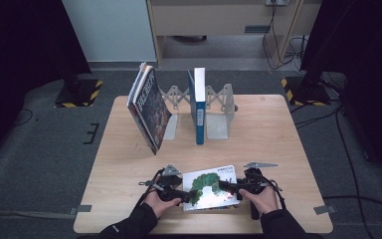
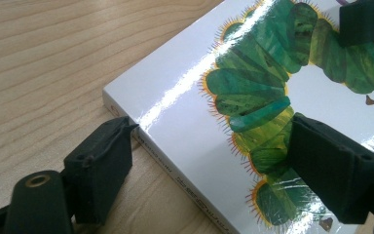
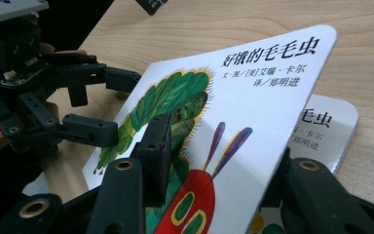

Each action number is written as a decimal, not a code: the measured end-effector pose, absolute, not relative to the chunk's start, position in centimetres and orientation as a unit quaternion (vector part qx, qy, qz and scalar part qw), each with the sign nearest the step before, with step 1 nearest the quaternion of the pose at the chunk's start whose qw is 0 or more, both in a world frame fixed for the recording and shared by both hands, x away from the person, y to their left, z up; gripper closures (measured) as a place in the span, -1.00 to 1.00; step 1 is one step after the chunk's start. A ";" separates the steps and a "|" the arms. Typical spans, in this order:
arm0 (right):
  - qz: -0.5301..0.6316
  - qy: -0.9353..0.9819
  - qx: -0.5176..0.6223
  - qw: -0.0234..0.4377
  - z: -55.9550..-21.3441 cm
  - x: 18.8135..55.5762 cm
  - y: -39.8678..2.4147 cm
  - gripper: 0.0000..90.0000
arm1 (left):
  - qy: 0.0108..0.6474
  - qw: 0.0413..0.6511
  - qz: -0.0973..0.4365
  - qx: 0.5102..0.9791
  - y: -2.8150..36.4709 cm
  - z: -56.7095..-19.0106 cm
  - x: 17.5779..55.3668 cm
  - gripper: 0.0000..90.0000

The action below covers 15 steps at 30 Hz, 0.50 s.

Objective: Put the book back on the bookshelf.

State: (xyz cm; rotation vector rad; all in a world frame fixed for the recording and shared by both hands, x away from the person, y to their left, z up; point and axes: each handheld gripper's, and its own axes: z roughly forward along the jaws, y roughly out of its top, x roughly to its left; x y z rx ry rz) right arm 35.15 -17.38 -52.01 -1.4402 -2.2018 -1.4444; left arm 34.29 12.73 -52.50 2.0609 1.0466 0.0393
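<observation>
Worktop, pale wood, with an expanding book rack at its far edge holding a leaning stack of books and an upright blue book. Picture book at the near edge, its glossy cover lifted. Cover reads 好饿的毛毛虫, above a green caterpillar. Right gripper: jaws pinching the raised cover edge. Left gripper: jaws spread, one at the spine corner, one over the cover. Judged stiff, light and slippery; best gripped at edges

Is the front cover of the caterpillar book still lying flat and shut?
No, the right gripper holds the cover lifted, with the title page showing beneath.
</observation>
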 end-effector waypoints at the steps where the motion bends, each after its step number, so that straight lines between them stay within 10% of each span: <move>1: -0.480 -0.731 -0.480 0.072 -52.0 35.2 -17.4 0.30 | 0.414 0.402 0.017 0.816 12.7 -52.5 34.3 -0.62; 15: -0.502 -0.718 -0.474 0.085 -51.0 35.3 -18.4 0.56 | 0.420 0.411 0.017 0.809 13.4 -51.5 34.5 -0.49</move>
